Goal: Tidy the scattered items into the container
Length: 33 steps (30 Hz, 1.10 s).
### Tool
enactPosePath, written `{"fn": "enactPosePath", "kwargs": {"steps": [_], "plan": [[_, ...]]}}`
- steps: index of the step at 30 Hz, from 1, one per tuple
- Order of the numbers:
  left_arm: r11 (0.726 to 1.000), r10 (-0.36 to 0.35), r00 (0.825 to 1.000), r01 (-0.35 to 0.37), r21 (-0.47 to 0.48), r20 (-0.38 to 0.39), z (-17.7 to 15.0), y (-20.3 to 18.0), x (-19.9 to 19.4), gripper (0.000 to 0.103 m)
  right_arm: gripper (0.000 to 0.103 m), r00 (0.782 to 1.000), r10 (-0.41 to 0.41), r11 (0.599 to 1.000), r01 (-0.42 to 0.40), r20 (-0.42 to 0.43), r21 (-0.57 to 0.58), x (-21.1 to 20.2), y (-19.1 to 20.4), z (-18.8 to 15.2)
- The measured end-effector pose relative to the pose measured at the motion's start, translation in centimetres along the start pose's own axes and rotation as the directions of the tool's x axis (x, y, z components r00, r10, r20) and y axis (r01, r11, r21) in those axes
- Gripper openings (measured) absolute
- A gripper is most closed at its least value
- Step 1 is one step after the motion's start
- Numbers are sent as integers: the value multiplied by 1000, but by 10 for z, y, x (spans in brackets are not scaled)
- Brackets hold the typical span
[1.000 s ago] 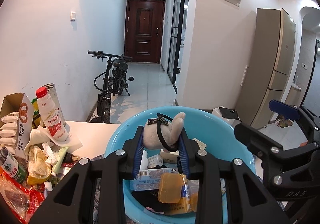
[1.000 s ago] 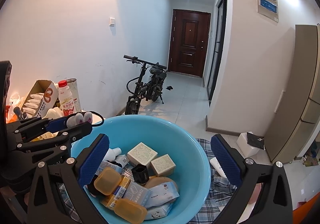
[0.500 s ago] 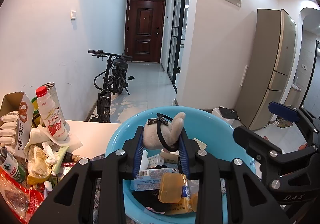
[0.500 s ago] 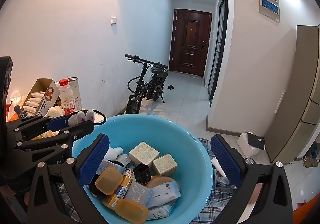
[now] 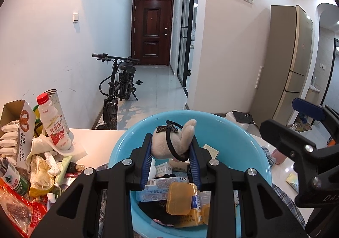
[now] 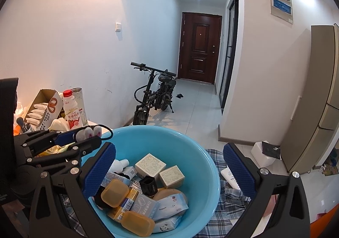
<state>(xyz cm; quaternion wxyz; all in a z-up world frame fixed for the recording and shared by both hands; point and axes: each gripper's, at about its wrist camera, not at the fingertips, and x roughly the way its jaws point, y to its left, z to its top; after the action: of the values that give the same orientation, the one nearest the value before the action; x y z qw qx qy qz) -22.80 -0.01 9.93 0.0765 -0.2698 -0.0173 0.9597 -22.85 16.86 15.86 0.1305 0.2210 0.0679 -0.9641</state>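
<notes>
My left gripper [image 5: 171, 153] is shut on a beige plush bunny hair tie [image 5: 173, 142] with a black elastic loop, held above the near rim of the blue basin [image 5: 233, 132]. The same gripper and bunny show at the left of the right wrist view [image 6: 84, 135]. The basin [image 6: 190, 146] holds several boxes, orange cases [image 6: 114, 192] and wipe packs. My right gripper [image 6: 169, 170] is open and empty, its blue pads either side of the basin. It also shows at the right of the left wrist view [image 5: 296, 132].
A clutter pile sits left of the basin: a red-capped milk bottle [image 5: 54, 125], a snack carton [image 5: 14, 132], wrappers and small bottles. A white tube [image 6: 229, 177] lies on the plaid cloth [image 6: 231, 210] right of the basin. A bicycle [image 6: 154, 93] stands by the wall.
The left gripper holds the bunny hair tie steady over the basin. The right gripper has shifted slightly; the basin sits a bit further in its view.
</notes>
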Motion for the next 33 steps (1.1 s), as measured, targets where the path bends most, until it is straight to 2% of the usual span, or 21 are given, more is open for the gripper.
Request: {"fn": "enactPosePath", "kwargs": {"steps": [1, 2, 3, 4, 5, 10, 15, 23, 33], "plan": [[1000, 2, 1000, -2, -3, -3, 0, 0, 1, 37, 103, 1000, 1, 1000, -1, 2, 0, -1, 0, 0], [1000, 5, 1000, -5, -7, -7, 0, 0, 2, 56, 103, 1000, 2, 1000, -2, 4, 1, -1, 0, 1], [1000, 12, 1000, -12, -14, -11, 0, 0, 3, 87, 103, 1000, 2, 1000, -2, 5, 0, -2, 0, 1], [1000, 17, 1000, -17, -21, -13, 0, 1, 3, 99, 103, 1000, 1, 1000, -1, 6, -1, -2, 0, 1], [999, 18, 1000, -18, -28, -4, 0, 2, 2, 103, 103, 1000, 0, 1000, 0, 7, 0, -2, 1, 1], [998, 66, 998, -66, -7, 12, 0, 2, 1, 103, 103, 1000, -4, 1000, 4, 4, 2, -1, 1, 2], [999, 36, 999, -36, -38, -1, -1, 7, 3, 103, 103, 1000, 2, 1000, -2, 5, 8, -1, 3, 3], [997, 72, 997, -72, -19, 7, 0, 5, -1, 102, 103, 1000, -6, 1000, 6, 5, 0, -2, 4, 3], [997, 78, 997, -78, 7, 9, 0, -1, -3, 103, 103, 1000, -4, 1000, 4, 16, -2, -7, 7, 3]]}}
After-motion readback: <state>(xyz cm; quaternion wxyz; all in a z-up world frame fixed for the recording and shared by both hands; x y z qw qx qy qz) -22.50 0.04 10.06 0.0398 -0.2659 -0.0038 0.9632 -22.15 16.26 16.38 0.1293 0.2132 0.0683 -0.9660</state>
